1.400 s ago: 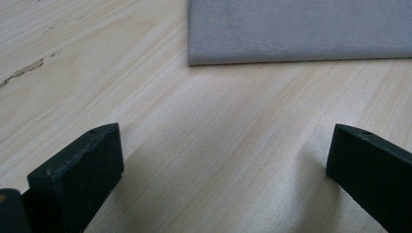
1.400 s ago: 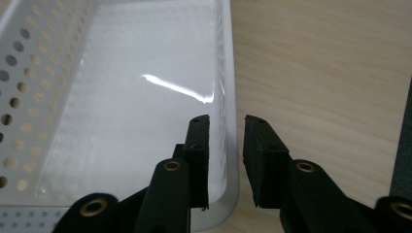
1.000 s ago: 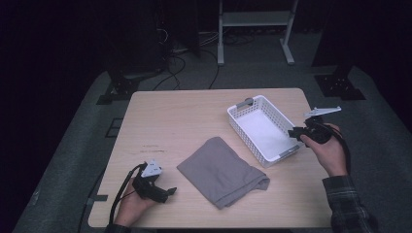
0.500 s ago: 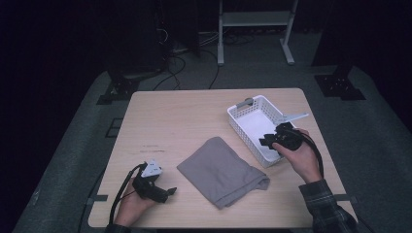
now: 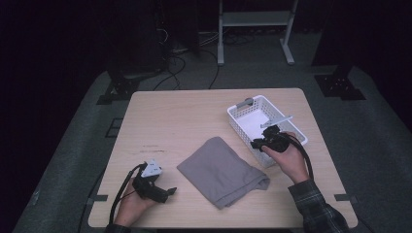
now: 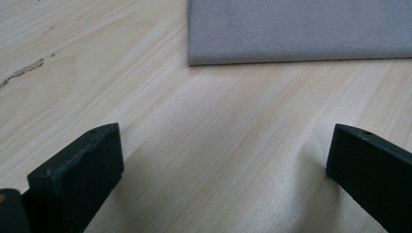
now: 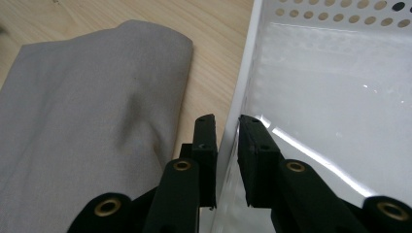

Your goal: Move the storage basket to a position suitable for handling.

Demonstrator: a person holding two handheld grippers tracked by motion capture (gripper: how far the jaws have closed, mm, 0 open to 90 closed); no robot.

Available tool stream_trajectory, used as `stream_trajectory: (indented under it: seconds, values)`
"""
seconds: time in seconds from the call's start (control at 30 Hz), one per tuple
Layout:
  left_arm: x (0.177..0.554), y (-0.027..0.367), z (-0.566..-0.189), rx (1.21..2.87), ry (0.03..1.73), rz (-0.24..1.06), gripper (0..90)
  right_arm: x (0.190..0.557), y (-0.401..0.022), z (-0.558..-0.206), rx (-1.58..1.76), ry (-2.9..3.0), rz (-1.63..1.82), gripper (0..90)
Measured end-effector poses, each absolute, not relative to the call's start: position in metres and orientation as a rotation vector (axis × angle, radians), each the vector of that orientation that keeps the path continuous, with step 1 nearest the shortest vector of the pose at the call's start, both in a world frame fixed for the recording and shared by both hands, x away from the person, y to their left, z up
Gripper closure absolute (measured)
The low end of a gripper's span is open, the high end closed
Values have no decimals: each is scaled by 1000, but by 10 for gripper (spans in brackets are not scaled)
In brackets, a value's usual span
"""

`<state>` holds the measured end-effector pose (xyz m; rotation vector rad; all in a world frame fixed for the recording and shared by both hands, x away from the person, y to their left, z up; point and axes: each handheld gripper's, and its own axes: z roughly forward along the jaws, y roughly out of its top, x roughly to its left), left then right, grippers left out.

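A dark recording lab: lone wooden table (image 5: 194, 111), floor cables (image 5: 180, 60), stand bases (image 5: 340, 87).

1. My two black jaws on the right gripper (image 7: 227, 145) are showing small brass-coloured rivets along their arms.
2. The white perforated plastic basket (image 5: 241, 127) is gleaming pale, its wall patterned with rows of round holes and its handle (image 5: 246, 102) grey.
3. The plain grey folded cloth (image 5: 222, 171) is lying in one even tone, unpatterned.
4. The light wooden table (image 5: 184, 116) is showing fine straight grain and one dark scuff mark.
5. My left gripper (image 5: 163, 193) is showing black, topped by a pale grey plate.
6. My right sleeve (image 5: 318, 208) is showing a dark plaid check.
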<state>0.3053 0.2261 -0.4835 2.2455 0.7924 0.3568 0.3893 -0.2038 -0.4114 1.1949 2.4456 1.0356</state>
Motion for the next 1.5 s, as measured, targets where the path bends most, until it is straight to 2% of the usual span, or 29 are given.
stream_trajectory:
  seconds: [0.37, 1.1, 1.17, 1.37, 1.5]
  values:
    - [305, 226, -484, 2240, 796, 354, 0, 380, -216, -410, 1228, 2390, 1005, 830]
    - [305, 226, -484, 2240, 797, 353, 0, 342, -236, -410, 1262, 2371, 993, 831]
    - [305, 226, -484, 2240, 797, 353, 0, 339, -237, -410, 1262, 2370, 998, 821]
    - [305, 226, -484, 2240, 797, 353, 0, 334, -234, -400, 1224, 2330, 1061, 677]
    - [305, 226, -484, 2240, 797, 354, 0, 331, -224, -392, 1169, 2335, 1086, 621]
